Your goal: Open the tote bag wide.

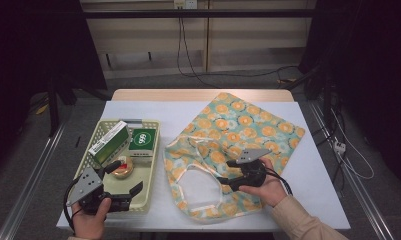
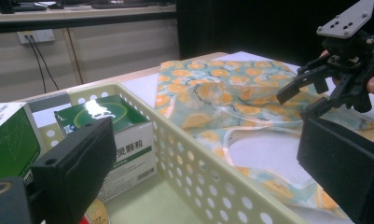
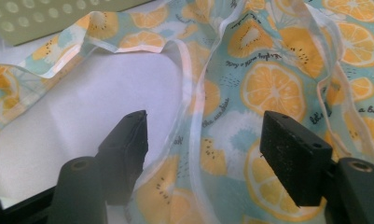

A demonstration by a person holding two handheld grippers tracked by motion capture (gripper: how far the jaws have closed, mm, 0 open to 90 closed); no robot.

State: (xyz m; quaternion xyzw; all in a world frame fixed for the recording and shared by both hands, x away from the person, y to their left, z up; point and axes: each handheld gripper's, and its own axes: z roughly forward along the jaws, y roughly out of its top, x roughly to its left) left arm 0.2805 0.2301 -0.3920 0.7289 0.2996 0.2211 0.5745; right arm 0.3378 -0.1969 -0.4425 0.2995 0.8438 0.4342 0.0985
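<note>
A fabric bag (image 1: pixel 238 125) printed with orange slices lies flat on the white table. Its handle loop is near the front edge. My right gripper (image 1: pixel 224 172) hovers over the handle end, open, jaws pointing left. In the right gripper view, the right gripper (image 3: pixel 205 126) straddles a pale strap of the bag (image 3: pixel 268 84), with nothing pinched. My left gripper (image 1: pixel 125 176) is open at the front of a cream perforated basket (image 1: pixel 155 170). In the left gripper view, the left gripper (image 2: pixel 210 140) spans the basket's side wall (image 2: pixel 198 172).
The basket holds a long green-and-white box (image 1: pixel 108 140), a green-topped box (image 1: pixel 142 141) and a round red-and-gold tin (image 1: pixel 123 169). The right gripper (image 2: pixel 299 100) appears over the bag (image 2: pixel 222 88). Bare table lies beyond the basket and right of the bag.
</note>
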